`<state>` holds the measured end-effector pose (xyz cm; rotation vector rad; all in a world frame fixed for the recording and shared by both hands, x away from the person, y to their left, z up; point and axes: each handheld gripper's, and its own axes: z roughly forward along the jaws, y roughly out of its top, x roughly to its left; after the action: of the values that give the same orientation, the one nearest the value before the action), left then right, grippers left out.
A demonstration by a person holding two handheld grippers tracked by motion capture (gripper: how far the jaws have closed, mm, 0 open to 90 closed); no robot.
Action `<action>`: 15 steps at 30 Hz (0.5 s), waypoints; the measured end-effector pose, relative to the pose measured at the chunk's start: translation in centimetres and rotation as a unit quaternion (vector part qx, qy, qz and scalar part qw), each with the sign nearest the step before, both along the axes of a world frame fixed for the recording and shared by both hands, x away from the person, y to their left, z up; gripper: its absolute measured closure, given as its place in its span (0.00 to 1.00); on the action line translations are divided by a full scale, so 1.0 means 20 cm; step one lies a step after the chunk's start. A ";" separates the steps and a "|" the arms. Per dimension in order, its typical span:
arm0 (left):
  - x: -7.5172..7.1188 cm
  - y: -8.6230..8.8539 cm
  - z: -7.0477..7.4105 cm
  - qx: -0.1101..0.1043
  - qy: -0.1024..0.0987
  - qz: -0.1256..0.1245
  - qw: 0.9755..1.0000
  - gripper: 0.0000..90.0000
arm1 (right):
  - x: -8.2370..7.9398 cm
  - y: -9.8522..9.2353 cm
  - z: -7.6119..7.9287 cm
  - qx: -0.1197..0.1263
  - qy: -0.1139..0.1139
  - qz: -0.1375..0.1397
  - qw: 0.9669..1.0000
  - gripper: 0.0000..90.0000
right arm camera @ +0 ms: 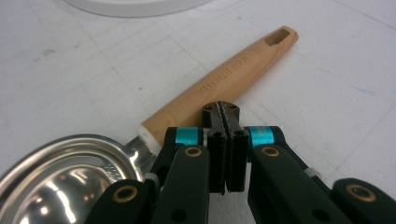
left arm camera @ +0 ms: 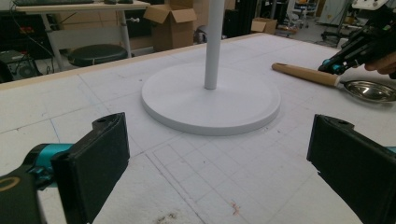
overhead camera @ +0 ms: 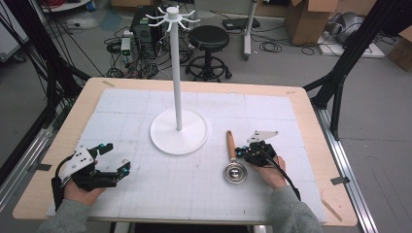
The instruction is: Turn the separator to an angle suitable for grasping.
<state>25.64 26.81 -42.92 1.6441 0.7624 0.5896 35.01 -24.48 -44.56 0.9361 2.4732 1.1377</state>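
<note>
Grey-sleeved forearms reach in over the near edge of the worktop, each hand carrying a two-jaw gripper. At the near left corner the left gripper rests low with its black jaws spread wide and nothing between them; in the left gripper view the pads frame bare gridded mat, pointing toward the white stand.

Toward the near right, the right gripper sits beside a ladle — a steel bowl with a pale wooden handle — that lies flat on the mat. The bowl faces the near edge and the handle runs away toward the far edge, its tip close to the stand's round base. In the right gripper view the jaws stand pressed together, pad against pad, with nothing clamped between them; their tips hover at the handle, near where the wood meets the metal neck. Whether they touch the wood cannot be told.

The stand rises from the middle of the worktop, its disc base well apart from the left gripper, its slim pole topped by a ring of hooks.
</note>
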 end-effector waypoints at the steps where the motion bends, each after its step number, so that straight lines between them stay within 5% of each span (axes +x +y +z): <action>1: 0.00 0.00 0.00 -0.001 0.001 0.002 1.000 0.07 | 0.00 0.00 0.01 0.003 -0.002 0.001 1.000 1.00; 8: 0.01 -0.01 0.00 0.001 0.002 -0.004 1.000 0.07 | -0.04 0.00 0.07 0.040 -0.011 0.007 0.999 1.00; 15: 0.01 -0.01 0.00 0.001 0.004 -0.002 1.000 0.07 | -0.06 0.11 0.09 0.009 -0.012 0.050 0.999 1.00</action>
<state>25.87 26.56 -43.01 1.6509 0.7634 0.5816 33.83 -22.32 -42.72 0.8053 2.5196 1.1969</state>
